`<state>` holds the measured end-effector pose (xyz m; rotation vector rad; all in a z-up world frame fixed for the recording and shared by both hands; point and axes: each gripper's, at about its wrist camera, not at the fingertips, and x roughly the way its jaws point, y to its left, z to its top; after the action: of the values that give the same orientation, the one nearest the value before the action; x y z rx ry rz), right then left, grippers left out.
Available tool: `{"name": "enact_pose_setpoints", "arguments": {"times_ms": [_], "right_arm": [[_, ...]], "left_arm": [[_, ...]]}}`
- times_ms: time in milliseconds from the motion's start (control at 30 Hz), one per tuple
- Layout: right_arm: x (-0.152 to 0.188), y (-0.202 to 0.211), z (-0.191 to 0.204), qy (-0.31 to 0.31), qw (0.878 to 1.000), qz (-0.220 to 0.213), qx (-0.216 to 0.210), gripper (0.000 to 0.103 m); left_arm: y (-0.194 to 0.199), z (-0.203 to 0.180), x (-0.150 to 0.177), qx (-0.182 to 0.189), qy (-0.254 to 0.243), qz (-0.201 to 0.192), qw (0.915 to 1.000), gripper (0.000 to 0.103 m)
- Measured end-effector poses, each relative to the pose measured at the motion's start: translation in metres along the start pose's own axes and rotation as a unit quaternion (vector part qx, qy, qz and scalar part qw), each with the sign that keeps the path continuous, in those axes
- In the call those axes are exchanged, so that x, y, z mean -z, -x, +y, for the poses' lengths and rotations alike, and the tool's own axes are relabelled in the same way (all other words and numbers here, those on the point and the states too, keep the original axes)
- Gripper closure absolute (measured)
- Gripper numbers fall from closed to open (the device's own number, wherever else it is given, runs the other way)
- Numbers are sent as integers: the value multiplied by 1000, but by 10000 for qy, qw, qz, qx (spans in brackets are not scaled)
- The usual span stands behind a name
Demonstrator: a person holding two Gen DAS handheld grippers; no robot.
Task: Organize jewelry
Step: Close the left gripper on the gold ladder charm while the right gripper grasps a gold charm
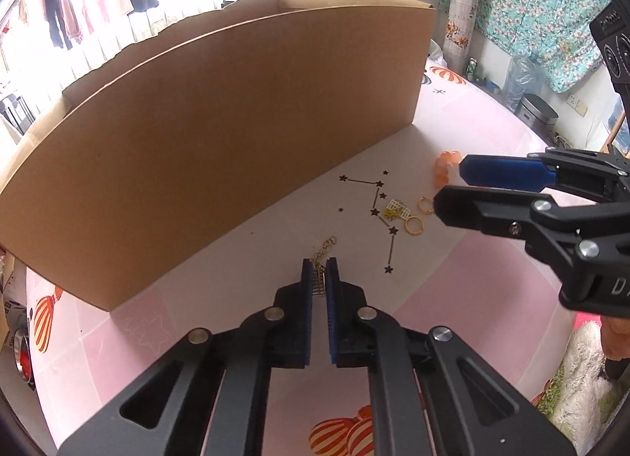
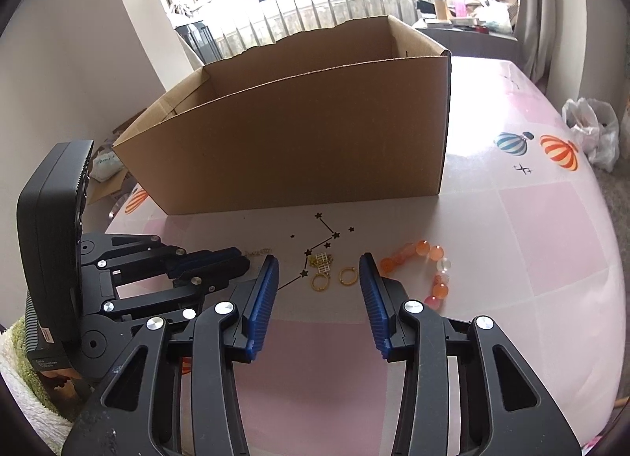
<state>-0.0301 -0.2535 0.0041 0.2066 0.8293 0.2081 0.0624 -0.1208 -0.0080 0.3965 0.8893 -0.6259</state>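
Observation:
My left gripper (image 1: pixel 319 265) is shut on a gold chain (image 1: pixel 325 249) whose free end lies on the table just ahead of the fingertips; it also shows in the right wrist view (image 2: pixel 236 261) with the chain (image 2: pixel 258 252) sticking out. My right gripper (image 2: pixel 319 263) is open and empty, low over two gold hoop rings (image 2: pixel 334 278) and a small gold charm (image 2: pixel 321 261). In the left wrist view it (image 1: pixel 447 188) comes in from the right beside the rings (image 1: pixel 415 225). An orange bead bracelet (image 2: pixel 433 271) lies right of it.
A large open cardboard box (image 2: pixel 299 141) stands on the pink patterned table (image 2: pixel 531 239) right behind the jewelry. A white plastic bag (image 2: pixel 590 133) lies at the table's far right edge. A fluffy white-green fabric (image 1: pixel 582 373) lies at the near side.

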Motion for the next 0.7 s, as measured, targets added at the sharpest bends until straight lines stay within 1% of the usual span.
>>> {"name": "enact_pose_setpoints", "arguments": {"times_ms": [200,300,367,500,567,700], "right_arm": [[-3,2,4,175,9998,-27,10,63],[-7,-4,10,339,9994,52,34,65],[-11,-11,14,461,9988,169,94,70],[-17,-24,19,642,9968,393,254,77],[-18,-29,19,670,9960,506,308,84],[-21,-39,16,654,9946,710,385,87]], "left_arm": [[10,25,15,-276,305,57,9991,97],[15,36,21,-341,488,23,9982,97],[14,39,23,-326,578,3,9978,97],[15,39,26,-292,609,-27,9977,97],[14,39,27,-274,587,-42,9979,97],[16,45,29,-207,606,-60,9979,97]]}}
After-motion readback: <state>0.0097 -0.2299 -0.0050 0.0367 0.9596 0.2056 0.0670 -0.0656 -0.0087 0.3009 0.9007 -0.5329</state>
